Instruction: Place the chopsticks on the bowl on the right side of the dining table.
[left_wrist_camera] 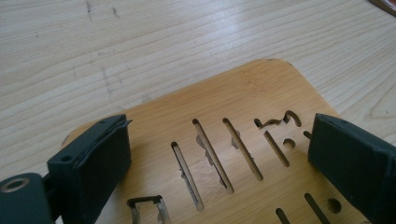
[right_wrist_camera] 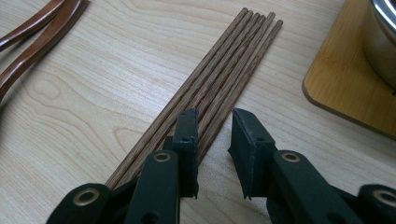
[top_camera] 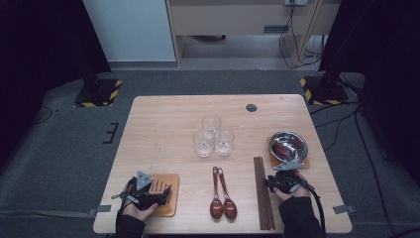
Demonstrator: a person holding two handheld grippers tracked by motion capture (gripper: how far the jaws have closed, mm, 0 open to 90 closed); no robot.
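A bundle of several dark wooden chopsticks point(top_camera: 262, 198) point(right_wrist_camera: 233, 60) lies lengthwise at the table's front right. My right gripper point(top_camera: 271, 182) point(right_wrist_camera: 215, 140) sits low over their near part, its jaws narrowly apart. One or two sticks run through the gap, and the pads do not visibly press on them. At the front left, my left gripper point(top_camera: 166, 193) point(left_wrist_camera: 219, 158) stands wide open over a slotted bamboo trivet point(top_camera: 171, 206) point(left_wrist_camera: 243, 98). One jaw is on each side of its slots, and nothing is gripped.
Two brown wooden spoons point(top_camera: 222, 198) point(right_wrist_camera: 32, 42) lie left of the chopsticks. Three clear glasses point(top_camera: 214, 136) cluster mid-table. A steel bowl point(top_camera: 288, 144) point(right_wrist_camera: 383, 42) rests on a second bamboo board point(top_camera: 303, 163) point(right_wrist_camera: 345, 84) just beyond my right gripper.
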